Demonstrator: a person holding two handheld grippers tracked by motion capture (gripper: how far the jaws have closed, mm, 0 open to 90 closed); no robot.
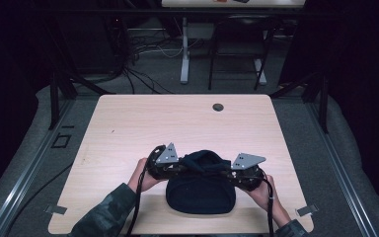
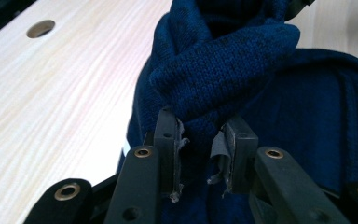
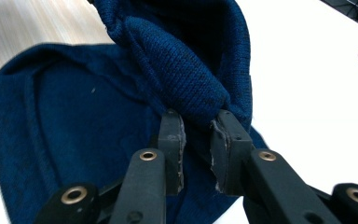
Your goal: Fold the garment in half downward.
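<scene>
The left hand-held gripper (image 2: 200, 140) pinches a bunched fold of a dark blue knit hat (image 1: 201, 190), while the right hand-held gripper (image 3: 196, 133) clamps the opposite fold. The raised edge stretches between them, and the rest of the hat lies flat on the pale wooden surface (image 1: 143, 123), near its front edge.

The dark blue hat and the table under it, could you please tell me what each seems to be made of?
Dark blue hat: knitted yarn, probably wool or acrylic; matte, with fine ribbed stitches and soft thick folds where the left tool and right tool pinch it.
Table: pale wood or wood-look laminate; smooth, faint straight grain, with a round cable hole. The look leaves solid wood or veneer open.
</scene>
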